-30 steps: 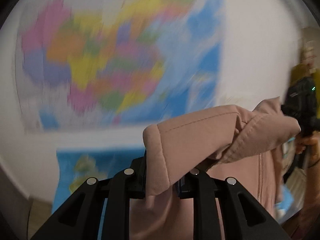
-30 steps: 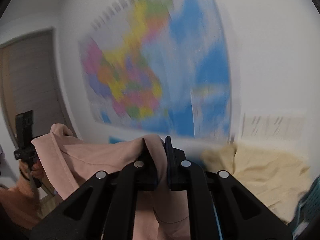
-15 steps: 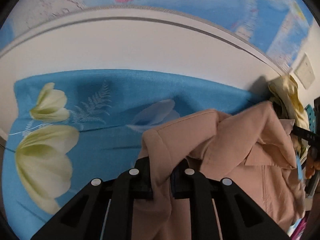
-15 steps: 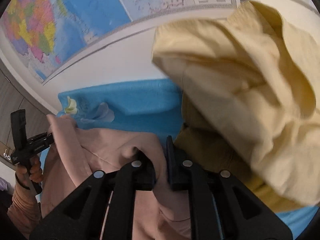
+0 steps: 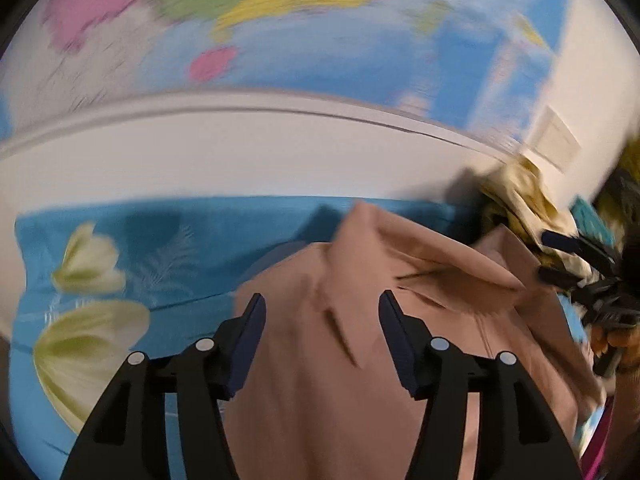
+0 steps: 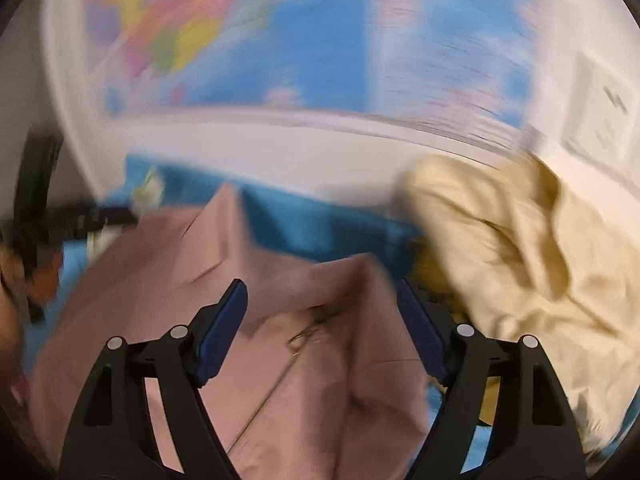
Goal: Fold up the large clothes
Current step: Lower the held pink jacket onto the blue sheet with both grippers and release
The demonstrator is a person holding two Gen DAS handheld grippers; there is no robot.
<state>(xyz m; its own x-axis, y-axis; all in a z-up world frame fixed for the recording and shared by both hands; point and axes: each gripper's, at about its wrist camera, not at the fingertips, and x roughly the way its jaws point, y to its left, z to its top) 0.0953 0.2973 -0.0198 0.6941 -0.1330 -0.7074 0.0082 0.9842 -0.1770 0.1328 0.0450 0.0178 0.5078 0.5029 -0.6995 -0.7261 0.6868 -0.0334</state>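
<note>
Since both the left claw [image 5: 322,336] and right claw [image 6: 322,324] have just been opening and stand clear of the pink jacket [image 5: 360,320], it may slump crooked onto the blue sheet [image 5: 160,248], its collar bunching.

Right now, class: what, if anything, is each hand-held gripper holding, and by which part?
Nothing. Both the left hand-held gripper and right hand-held gripper have just been opening; the pink jacket lies between their jaws, unpinched, on the blue sheet.

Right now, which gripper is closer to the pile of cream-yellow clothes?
Right. The right gripper sits open over the pink garment directly beside the cream-yellow pile. The left gripper, open too, is across the garment, farther away.
</note>
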